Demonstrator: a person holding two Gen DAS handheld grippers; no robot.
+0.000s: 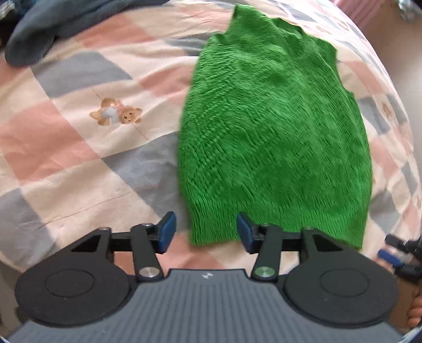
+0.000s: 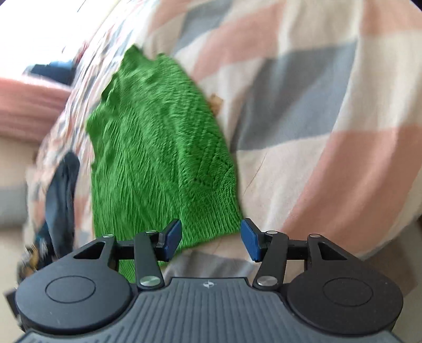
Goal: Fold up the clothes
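A bright green knitted garment (image 1: 274,137) lies spread flat on a checked quilt, its ribbed hem nearest me. My left gripper (image 1: 205,233) hovers open over the hem's near left corner, with nothing between its blue pads (image 1: 166,232). In the right wrist view the same green knit (image 2: 158,158) stretches away, and my right gripper (image 2: 211,238) stands open at its near right corner, empty. The right gripper's tip also shows at the left wrist view's right edge (image 1: 395,254).
The quilt (image 1: 79,147) has pink, grey and cream squares and a small teddy-bear print (image 1: 116,114). A dark blue-grey garment (image 1: 52,23) is heaped at the far left. Another dark garment (image 2: 62,190) lies left of the knit. The bed's edge drops off on the right.
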